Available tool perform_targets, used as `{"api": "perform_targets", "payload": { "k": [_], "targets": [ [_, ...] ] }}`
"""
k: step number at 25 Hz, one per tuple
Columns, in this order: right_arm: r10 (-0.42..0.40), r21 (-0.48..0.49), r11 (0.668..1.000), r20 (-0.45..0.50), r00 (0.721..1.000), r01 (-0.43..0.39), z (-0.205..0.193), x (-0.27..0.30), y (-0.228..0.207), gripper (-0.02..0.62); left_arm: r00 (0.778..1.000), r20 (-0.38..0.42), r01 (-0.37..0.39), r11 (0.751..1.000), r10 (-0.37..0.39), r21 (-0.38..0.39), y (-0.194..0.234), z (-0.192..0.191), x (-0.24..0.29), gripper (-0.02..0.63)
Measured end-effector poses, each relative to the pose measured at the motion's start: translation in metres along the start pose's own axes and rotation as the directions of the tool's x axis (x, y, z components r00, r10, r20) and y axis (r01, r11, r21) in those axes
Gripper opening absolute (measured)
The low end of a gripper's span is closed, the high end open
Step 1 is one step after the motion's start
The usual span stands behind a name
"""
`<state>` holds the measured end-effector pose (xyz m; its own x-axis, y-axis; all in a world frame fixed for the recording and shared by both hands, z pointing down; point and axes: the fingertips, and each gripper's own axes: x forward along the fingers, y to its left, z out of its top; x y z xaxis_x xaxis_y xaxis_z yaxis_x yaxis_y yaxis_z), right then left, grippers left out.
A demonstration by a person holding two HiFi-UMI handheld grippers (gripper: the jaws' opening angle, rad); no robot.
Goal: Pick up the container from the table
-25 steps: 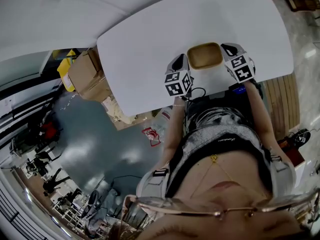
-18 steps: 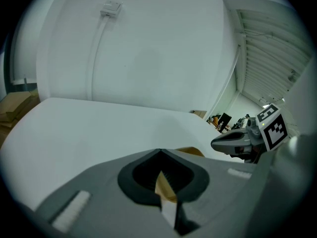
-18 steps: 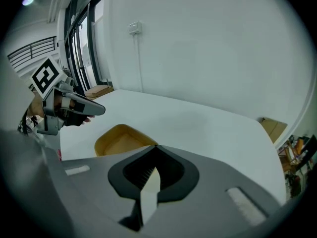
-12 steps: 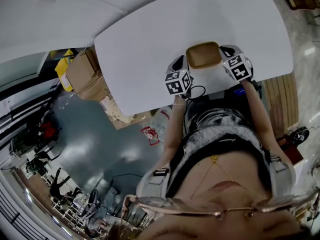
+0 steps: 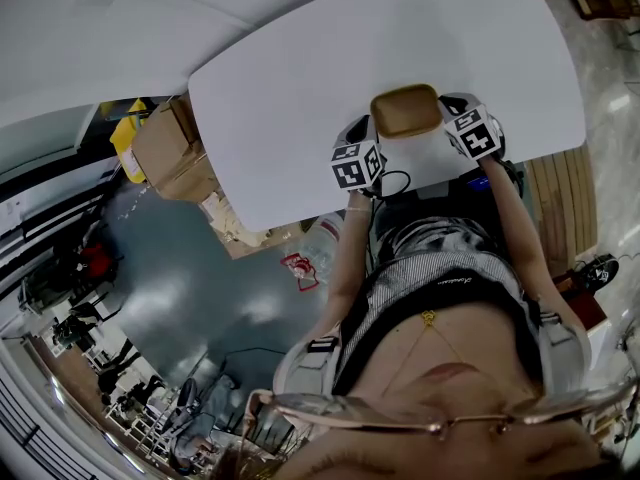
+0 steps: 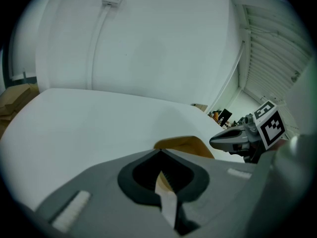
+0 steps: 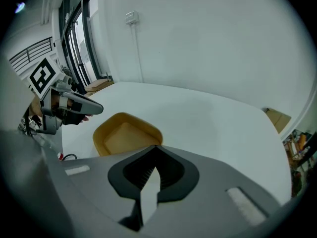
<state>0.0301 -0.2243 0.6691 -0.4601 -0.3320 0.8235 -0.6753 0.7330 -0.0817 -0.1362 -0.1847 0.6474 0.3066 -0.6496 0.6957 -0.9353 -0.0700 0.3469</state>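
A tan, shallow container point(image 5: 407, 111) with rounded corners sits near the front edge of the white table point(image 5: 300, 88). My left gripper point(image 5: 362, 128) is at its left rim and my right gripper point(image 5: 452, 101) at its right rim. In the left gripper view the jaws of my left gripper point(image 6: 161, 155) are closed, with the container point(image 6: 185, 144) rim running in between them. In the right gripper view my right gripper point(image 7: 155, 150) is closed at a corner of the container point(image 7: 124, 133). Whether the container is off the table I cannot tell.
Cardboard boxes point(image 5: 175, 148) and a yellow object point(image 5: 130, 133) stand on the floor off the table's left end. A black cable point(image 5: 397, 182) loops at the table's near edge, close to the person's body. The far table surface is bare white.
The container and both grippers have shifted together slightly to the left. The jaws look the same as before.
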Motion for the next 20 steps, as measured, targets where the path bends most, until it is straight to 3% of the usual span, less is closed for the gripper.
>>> {"api": "perform_targets", "payload": {
  "k": [12, 20],
  "targets": [
    [0.021, 0.011, 1.000, -0.025, 0.999, -0.021, -0.005, 0.002, 0.003, 0.025, 0.998, -0.049, -0.027, 1.000, 0.027, 0.001, 0.002, -0.012, 0.006, 0.001],
    [0.011, 0.047, 0.999, -0.007, 1.000, -0.011, -0.003, 0.001, -0.001, 0.036, 0.997, -0.068, -0.024, 0.999, 0.022, -0.024, 0.008, -0.015, 0.009, 0.056]
  ]
}}
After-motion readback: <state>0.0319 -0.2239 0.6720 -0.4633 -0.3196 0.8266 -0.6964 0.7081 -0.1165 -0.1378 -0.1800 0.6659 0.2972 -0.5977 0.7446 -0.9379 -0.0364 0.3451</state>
